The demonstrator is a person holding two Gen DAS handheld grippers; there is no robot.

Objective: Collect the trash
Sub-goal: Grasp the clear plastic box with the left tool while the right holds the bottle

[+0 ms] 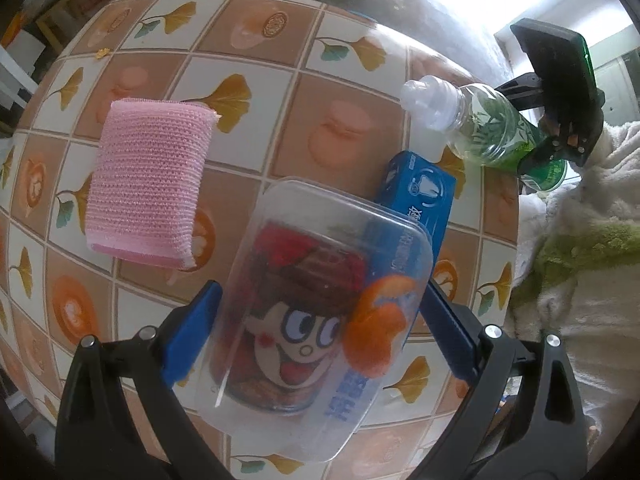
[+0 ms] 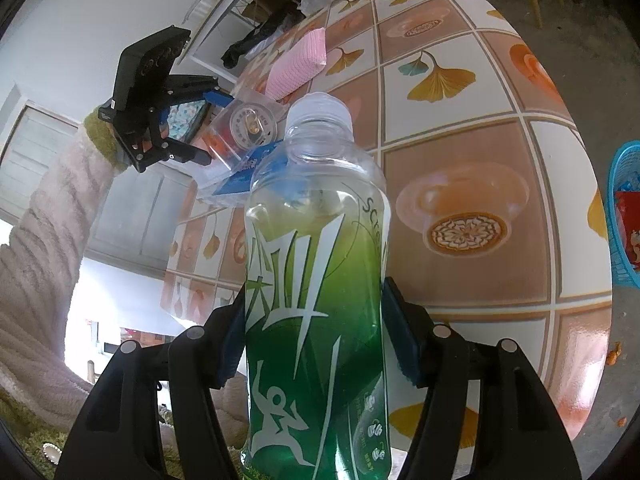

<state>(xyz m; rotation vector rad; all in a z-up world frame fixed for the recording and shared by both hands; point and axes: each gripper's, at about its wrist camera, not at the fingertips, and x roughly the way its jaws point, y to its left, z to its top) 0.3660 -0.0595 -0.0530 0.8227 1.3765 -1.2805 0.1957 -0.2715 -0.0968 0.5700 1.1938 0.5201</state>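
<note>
1. Your left gripper (image 1: pixel 316 320) is closed on a clear plastic tray (image 1: pixel 316 300); the blue pads press its two long sides, and the tray hangs just above the table (image 1: pixel 248 40).
2. The tray holds a red can (image 1: pixel 296 320) printed with a cartoon face, and a piece of orange peel (image 1: pixel 376 320) lies beside the can at the tray's right side.
3. A blue box (image 1: pixel 420 196) lies on the table beyond the tray (whether the tray touches it cannot be told; in the left wrist view the tray overlaps the box's near end).
4. A pink sponge (image 1: pixel 148 184) lies flat on the table to the left of the tray, apart from it.
5. Your right gripper (image 2: pixel 314 336) grips a plastic bottle (image 2: pixel 316 280) around its green-labelled body, one pad on each side. The bottle's capped neck points away from the camera, over the table.
6. In the left wrist view the same bottle (image 1: pixel 480 124) appears at the right edge of the table, tilted, its cap towards the table's middle, with the right gripper (image 1: pixel 560 140) clamped on its lower part.
7. A blue basket (image 2: pixel 624 208) stands off the table at the right edge of the right wrist view, with red packaging inside (contents otherwise too cropped to tell).
8. A cream and green fleece sleeve (image 2: pixel 48 216) covers the arm behind the left gripper.
9. The table carries a checked cloth printed with leaves and cups.
</note>
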